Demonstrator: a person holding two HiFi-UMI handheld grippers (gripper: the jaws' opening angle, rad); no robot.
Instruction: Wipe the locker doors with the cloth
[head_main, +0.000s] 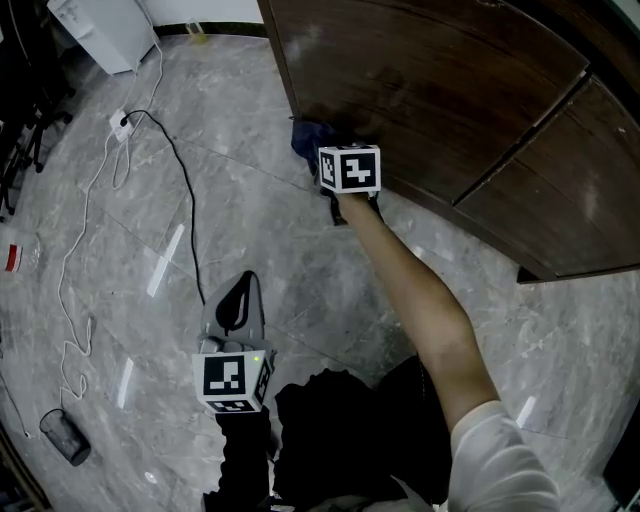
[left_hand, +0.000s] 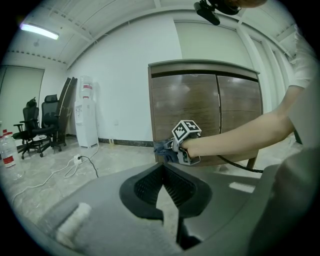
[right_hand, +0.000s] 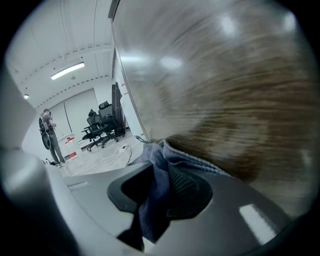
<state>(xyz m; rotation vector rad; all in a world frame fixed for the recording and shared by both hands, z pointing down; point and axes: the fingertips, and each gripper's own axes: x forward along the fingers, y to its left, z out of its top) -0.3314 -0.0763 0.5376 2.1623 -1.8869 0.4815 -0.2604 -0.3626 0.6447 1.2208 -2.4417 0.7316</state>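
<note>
The blue cloth (right_hand: 154, 197) is pinched between the jaws of the right gripper (right_hand: 161, 162) and pressed low against the brown locker door (head_main: 420, 90), whose grain is smeared by blur in the right gripper view. In the head view those jaws are hidden behind the marker cube (head_main: 349, 168). The left gripper (left_hand: 162, 169) is held away from the door, jaws pressed together on nothing. The red label on the water dispenser (left_hand: 86, 117) is too small to be read.

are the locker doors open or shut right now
Shut. In the left gripper view both locker doors sit flush side by side, with only a thin seam between them.
</note>
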